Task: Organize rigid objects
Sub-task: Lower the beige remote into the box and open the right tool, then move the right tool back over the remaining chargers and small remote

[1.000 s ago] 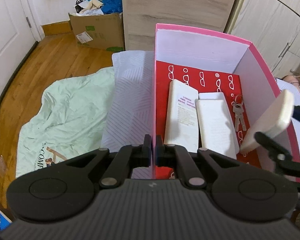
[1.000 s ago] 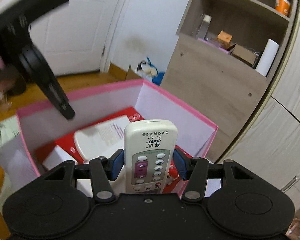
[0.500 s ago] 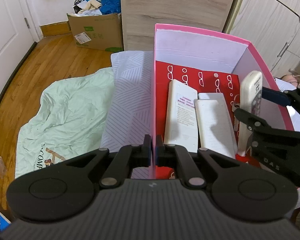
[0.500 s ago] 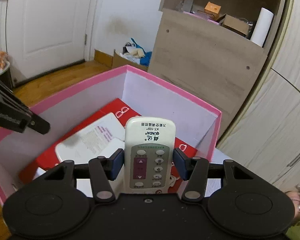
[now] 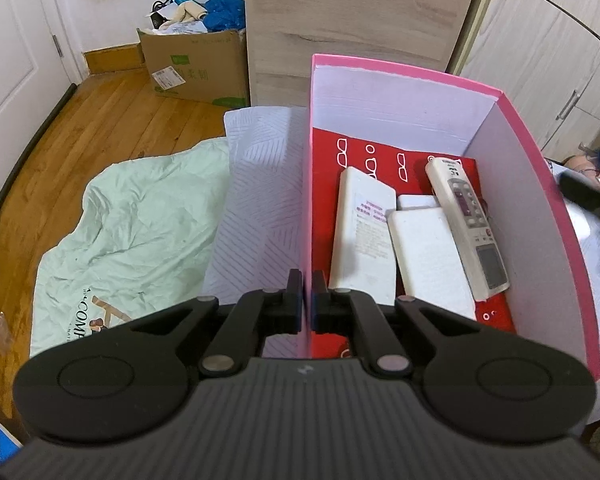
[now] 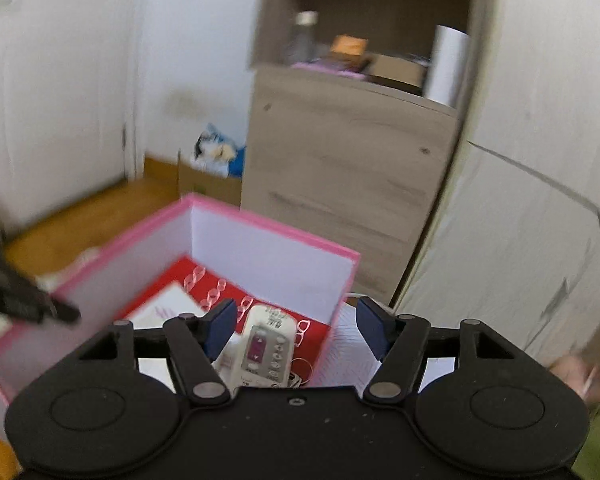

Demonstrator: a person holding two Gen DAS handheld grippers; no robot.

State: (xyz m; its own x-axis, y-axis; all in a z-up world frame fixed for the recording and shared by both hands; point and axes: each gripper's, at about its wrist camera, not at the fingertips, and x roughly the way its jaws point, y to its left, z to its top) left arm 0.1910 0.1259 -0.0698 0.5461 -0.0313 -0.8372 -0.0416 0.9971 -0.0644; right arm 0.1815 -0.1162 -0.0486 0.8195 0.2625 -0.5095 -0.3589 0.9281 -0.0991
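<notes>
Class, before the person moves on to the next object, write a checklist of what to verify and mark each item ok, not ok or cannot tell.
1. Remote lies inside pink box: ok.
2. Right claw lets go of the remote, pads opening, nothing between them: ok.
3. Left claw pinches the box's wall: ok.
4. Box upright: ok.
5. Keys still reachable under the remote: cannot tell.

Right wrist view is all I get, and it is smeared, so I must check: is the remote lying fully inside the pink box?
Observer: Yes. The remote lies face up in the pink box, along its right wall.
Operator: Is anything steadying the box?
Observer: The left tool is shut on its left wall.
Operator: What is next to the remote?
Observer: A white block lies right beside it, and a longer white block further left.
</notes>
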